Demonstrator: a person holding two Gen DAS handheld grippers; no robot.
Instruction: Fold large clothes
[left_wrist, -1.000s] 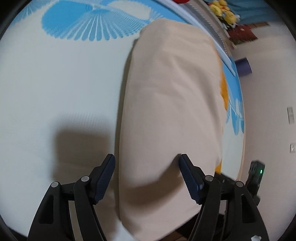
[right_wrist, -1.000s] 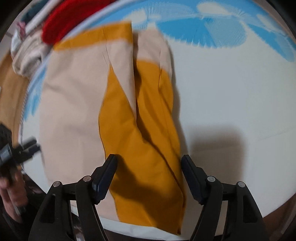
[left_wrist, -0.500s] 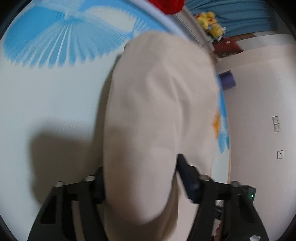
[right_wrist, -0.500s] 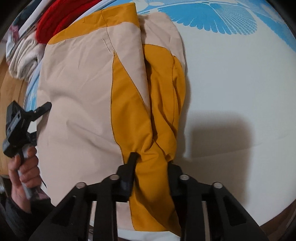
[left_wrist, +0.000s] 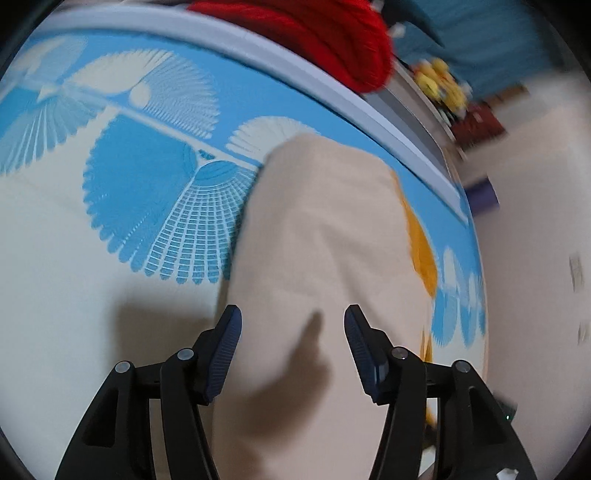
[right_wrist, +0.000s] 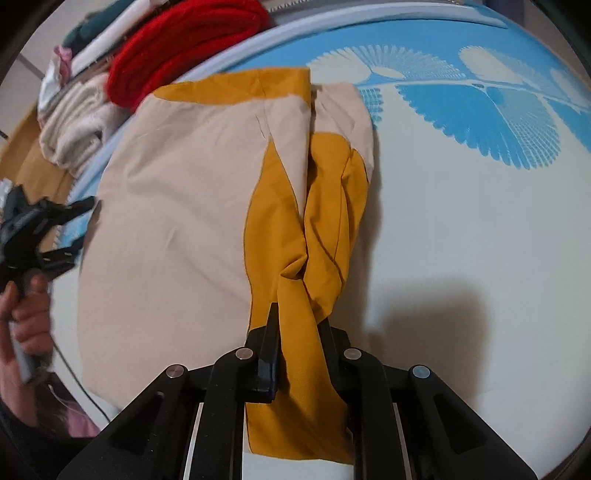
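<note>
Right wrist view showed the right gripper (right_wrist: 297, 325) pinching a bunched fold of mustard-yellow cloth, its jaws having just closed onto the fabric so that both pads pressed it. That cloth belonged to a large beige and mustard garment (right_wrist: 177, 229), which lay spread on a white bed sheet (right_wrist: 480, 295) printed with blue fan-shaped patterns. The mustard section was twisted and gathered just above the pinch. At the picture's left edge, a person's hand (right_wrist: 22, 325) gripped the handle of the left gripper (right_wrist: 79, 229), which sat just beside the garment's left edge. Beyond the far edge of the bed, a red knitted item (right_wrist: 184, 48) rested on a heap of pale folded towels or clothes (right_wrist: 74, 125); no basket or box around them could be made out.

Left wrist view showed the left gripper (left_wrist: 293, 347) with its jaws standing apart over the beige side of the garment (left_wrist: 321, 240). The beige fabric lay between the pads, yet neither pad clearly pressed on it. A strip of mustard cloth peeked out along the garment's right edge.
</note>
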